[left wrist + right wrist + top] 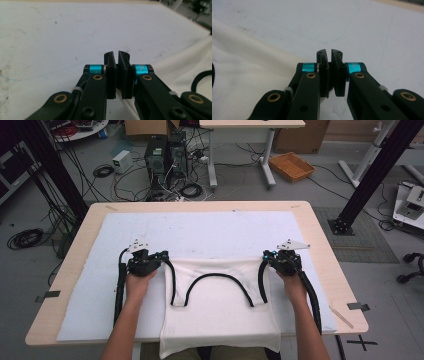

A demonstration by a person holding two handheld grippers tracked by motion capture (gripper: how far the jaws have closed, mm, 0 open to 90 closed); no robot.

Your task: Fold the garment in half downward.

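The white tank top [220,310] lies at the bottom centre of the frame, hem hanging off the counter [320,240]. Soft, light, floppy; best pinched at both shoulder corners. Left gripper [162,256] and right gripper [266,255] sit there, jaws narrowed nearly together; whether they pinch cloth, I cannot tell.

grippers [117,56]: black | collars: cyan | screws: brass | cables: black | forearms: seemingly sleeveless

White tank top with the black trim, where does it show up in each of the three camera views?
High view: the tank top lies low centre on the white mat, its hem hanging past the mat's near edge.
Left gripper view: the tank top is on the right side, beside the jaws.
Right gripper view: the tank top is on the left side, beside the jaws.
Shared landmark: the white mat under it.
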